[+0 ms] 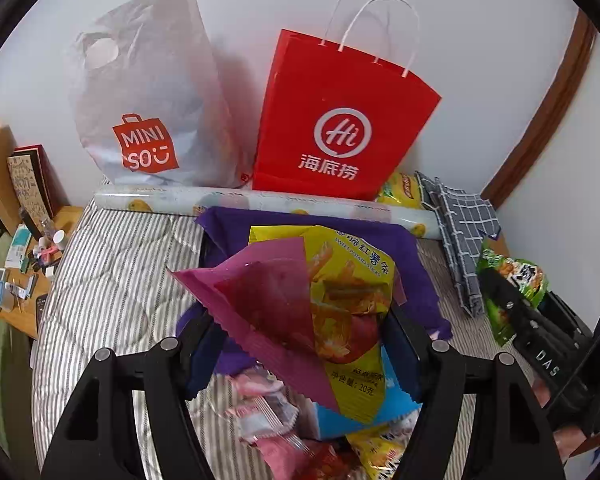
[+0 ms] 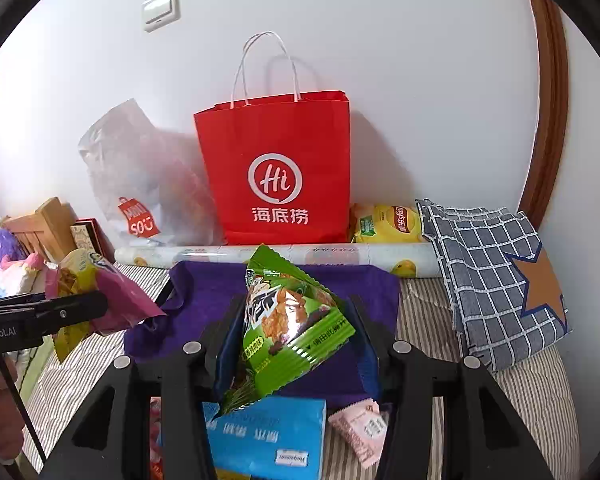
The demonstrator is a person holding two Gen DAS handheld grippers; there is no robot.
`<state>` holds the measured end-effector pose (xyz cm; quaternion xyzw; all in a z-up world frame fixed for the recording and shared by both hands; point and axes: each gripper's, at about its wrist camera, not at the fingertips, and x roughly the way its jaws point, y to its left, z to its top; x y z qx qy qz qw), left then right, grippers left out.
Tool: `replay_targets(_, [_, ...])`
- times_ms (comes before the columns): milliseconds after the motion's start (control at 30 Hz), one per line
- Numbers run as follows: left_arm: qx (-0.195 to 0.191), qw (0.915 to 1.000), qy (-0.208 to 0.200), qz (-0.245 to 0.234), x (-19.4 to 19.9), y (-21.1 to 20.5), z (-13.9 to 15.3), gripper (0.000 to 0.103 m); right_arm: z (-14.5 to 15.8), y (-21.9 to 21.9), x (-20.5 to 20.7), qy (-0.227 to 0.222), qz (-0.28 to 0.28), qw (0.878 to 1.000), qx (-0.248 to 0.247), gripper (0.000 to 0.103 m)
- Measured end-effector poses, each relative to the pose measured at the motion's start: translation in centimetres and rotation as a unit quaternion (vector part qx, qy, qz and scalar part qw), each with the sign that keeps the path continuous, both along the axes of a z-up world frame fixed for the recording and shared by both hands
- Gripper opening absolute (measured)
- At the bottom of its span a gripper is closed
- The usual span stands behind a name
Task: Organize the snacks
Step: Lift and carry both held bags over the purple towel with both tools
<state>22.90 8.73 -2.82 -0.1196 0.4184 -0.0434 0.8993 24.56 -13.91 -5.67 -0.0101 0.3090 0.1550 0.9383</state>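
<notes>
Left gripper [image 1: 300, 344], low centre of its frame, pinching yellow-and-magenta foil sweet potato stick packet [image 1: 320, 300]; right gripper [image 2: 296, 340], low centre, clamped on green foil snack packet [image 2: 288, 324]. Behind, upper centre: red paper carrier bag [image 2: 276, 176] against wall, translucent white plastic shopping bag [image 1: 148, 92] to its left. Below packets: purple cloth [image 2: 320, 284], blue tissue pack [image 2: 268, 436].

A white Miniso plastic bag [image 1: 148, 112] is leaning against the wall. A checked grey cloth [image 2: 488, 280] is lying beside a printed paper roll [image 2: 276, 256].
</notes>
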Motion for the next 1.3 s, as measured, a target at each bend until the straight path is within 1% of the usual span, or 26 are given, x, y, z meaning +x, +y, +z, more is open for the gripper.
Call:
replay_targets(200, [-0.01,0.9998,0.011,0.014,2.0,1.9,-1.2,0.071,-0.8,0.2,2.1,0.007,-0.001,1.0,-0.002,0.047])
replay_targets(600, [-0.012,0.999,0.036,0.024,5.9,3.4,-4.4,0.071,-3.5,0.3,6.8,0.024,-0.009,1.0,-0.007,0.047])
replay_targets(900, [-0.013,0.9974,0.067,0.025,8.8,4.0,-8.0,0.071,-6.8,0.5,10.3,0.054,-0.012,0.998,-0.014,0.047])
replay_targets(1000, [-0.012,0.9969,0.074,0.024,9.7,4.2,-9.0,0.071,-7.5,0.7,11.2,0.058,-0.01,0.998,-0.019,0.047])
replay_targets(1167, [-0.017,0.9964,0.079,0.024,11.0,4.4,-10.3,0.071,-8.8,0.9,12.5,0.066,-0.006,0.997,-0.03,0.047])
replay_targets(1300, [-0.019,0.9958,0.087,0.02,11.9,4.3,-11.4,0.071,-10.4,0.5,13.1,0.088,0.001,0.996,-0.031,0.047])
